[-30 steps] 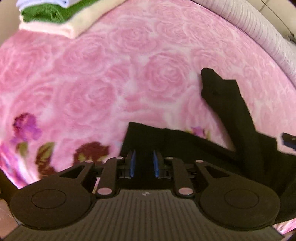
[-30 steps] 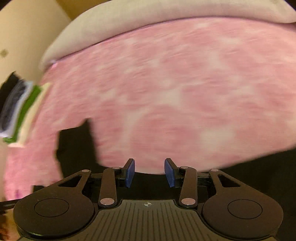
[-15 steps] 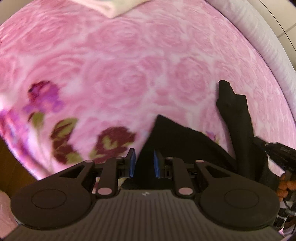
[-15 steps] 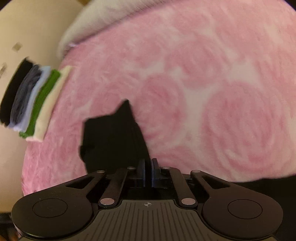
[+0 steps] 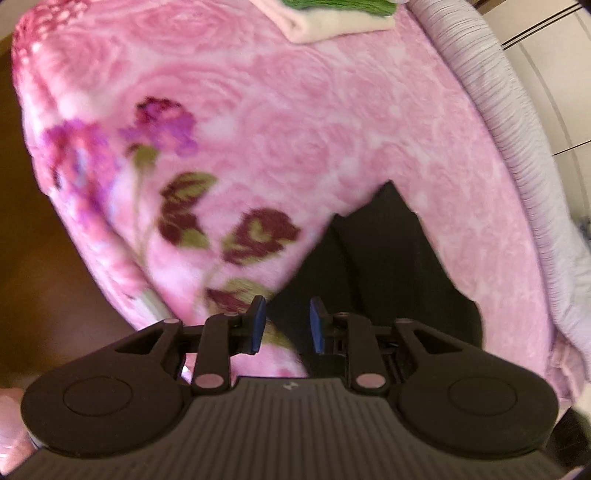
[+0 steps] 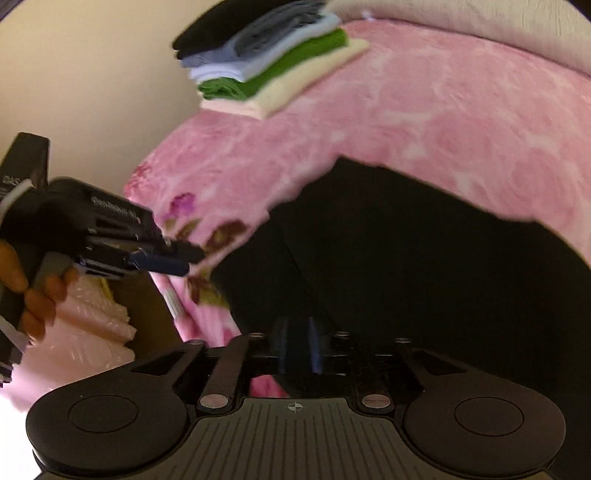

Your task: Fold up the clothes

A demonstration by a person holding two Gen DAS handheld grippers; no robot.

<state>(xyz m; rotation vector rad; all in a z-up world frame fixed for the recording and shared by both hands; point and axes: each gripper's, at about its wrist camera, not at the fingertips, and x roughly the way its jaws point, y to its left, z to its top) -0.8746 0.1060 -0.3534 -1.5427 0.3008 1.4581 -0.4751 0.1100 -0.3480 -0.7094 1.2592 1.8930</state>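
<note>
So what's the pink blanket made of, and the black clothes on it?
The pink blanket looks like plush fleece: soft, fuzzy, with raised rose shapes and printed flowers. The black garment looks like thin, matte cloth, maybe a knit; it drapes limply and shows no shine, but it is too dark to tell the weave.

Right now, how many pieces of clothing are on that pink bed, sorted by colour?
Black: 2, one in the folded stack, one black garment spread out
Grey-blue: 1
Pale lavender: 1
Green: 1
Cream: 1
Total: 6
</note>
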